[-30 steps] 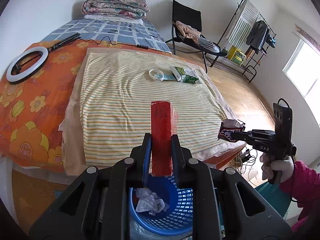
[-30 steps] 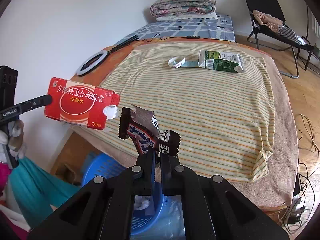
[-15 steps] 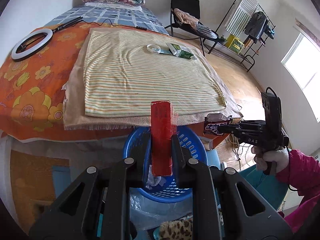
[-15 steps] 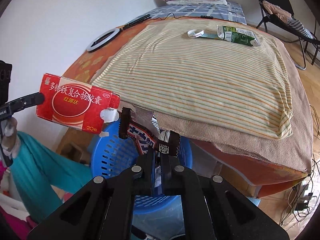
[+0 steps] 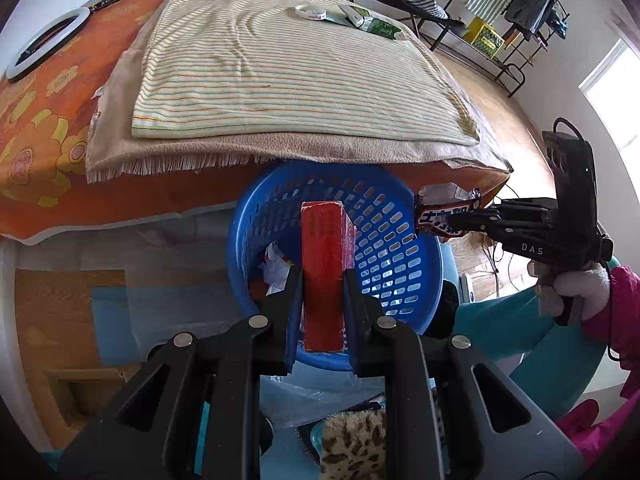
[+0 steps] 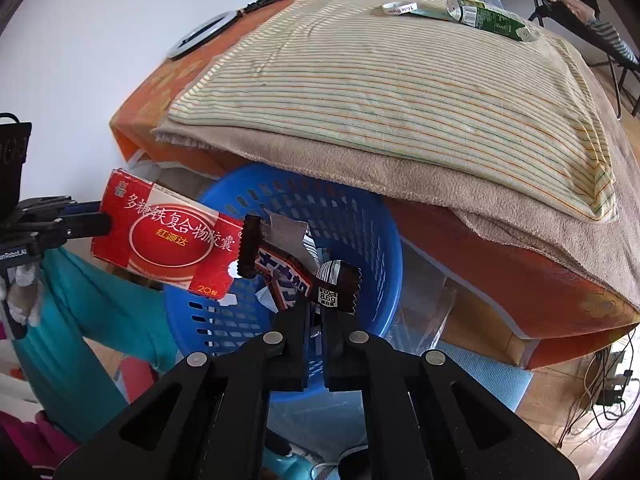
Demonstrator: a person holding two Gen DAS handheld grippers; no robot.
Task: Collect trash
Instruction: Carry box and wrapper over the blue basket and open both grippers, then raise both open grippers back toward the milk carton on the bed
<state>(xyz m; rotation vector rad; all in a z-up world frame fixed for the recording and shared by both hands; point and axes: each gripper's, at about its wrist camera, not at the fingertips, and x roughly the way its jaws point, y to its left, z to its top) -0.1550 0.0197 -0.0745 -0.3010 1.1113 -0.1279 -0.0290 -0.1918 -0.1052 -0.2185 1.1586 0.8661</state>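
Left hand-held gripper (image 5: 322, 280) clamping red box (image 5: 325, 264), above basket (image 5: 404, 264)

A striped sheet (image 5: 296, 68) lies over a beige blanket (image 5: 280, 148) on the bed (image 5: 36, 152). A ring light (image 5: 44, 46) rests near its wall side; a drying rack (image 5: 516, 12) stands beyond.

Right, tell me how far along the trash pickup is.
Done: crumpled paper already lies in the blue basket. In hand: the left gripper holds a red box and the right gripper a candy wrapper, both over the basket, not released. Left: a green carton and a white band on the bed.
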